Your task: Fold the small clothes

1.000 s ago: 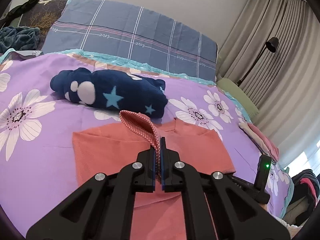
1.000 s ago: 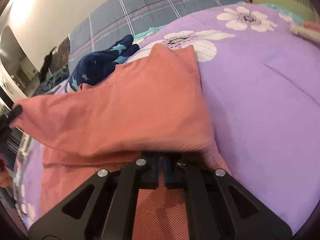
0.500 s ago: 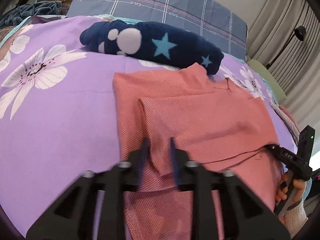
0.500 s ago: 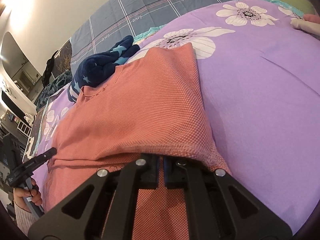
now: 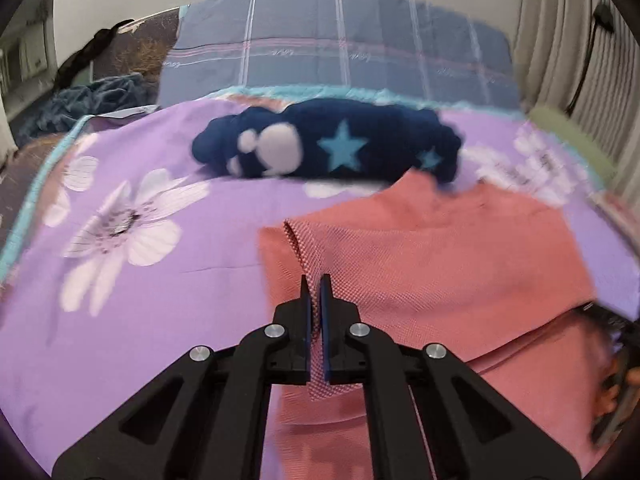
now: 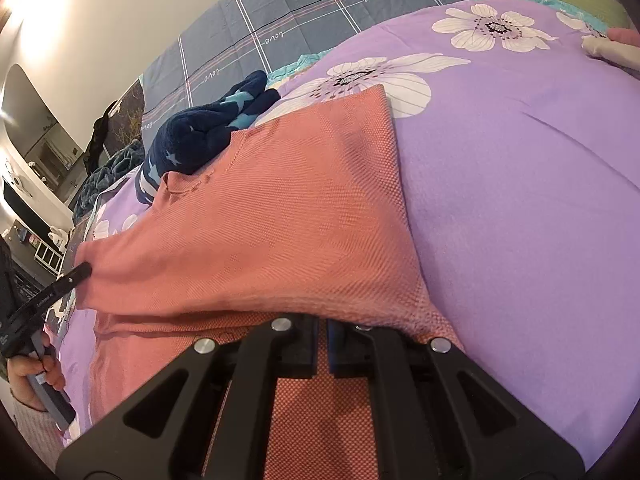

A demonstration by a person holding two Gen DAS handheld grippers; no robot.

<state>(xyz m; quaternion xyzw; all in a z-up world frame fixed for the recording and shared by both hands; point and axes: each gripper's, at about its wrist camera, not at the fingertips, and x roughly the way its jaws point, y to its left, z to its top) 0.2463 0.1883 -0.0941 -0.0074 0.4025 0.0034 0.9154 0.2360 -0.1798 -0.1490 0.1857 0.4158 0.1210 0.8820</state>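
Left wrist view: the left tongs (image 5: 315, 294) are clenched on a raised fold at the left edge of the top (image 5: 432, 264), having just closed on it after opening briefly. The top spreads ahead and to the right across the bed (image 5: 132, 296), its far end touching the navy bundle (image 5: 332, 140); blur softens the right side, so the right tongs' grip there is probably hidden.

Right wrist view: the right tongs (image 6: 322, 344) are clenched on the top's near right corner. The held near edge runs between both tongs, each at one end.
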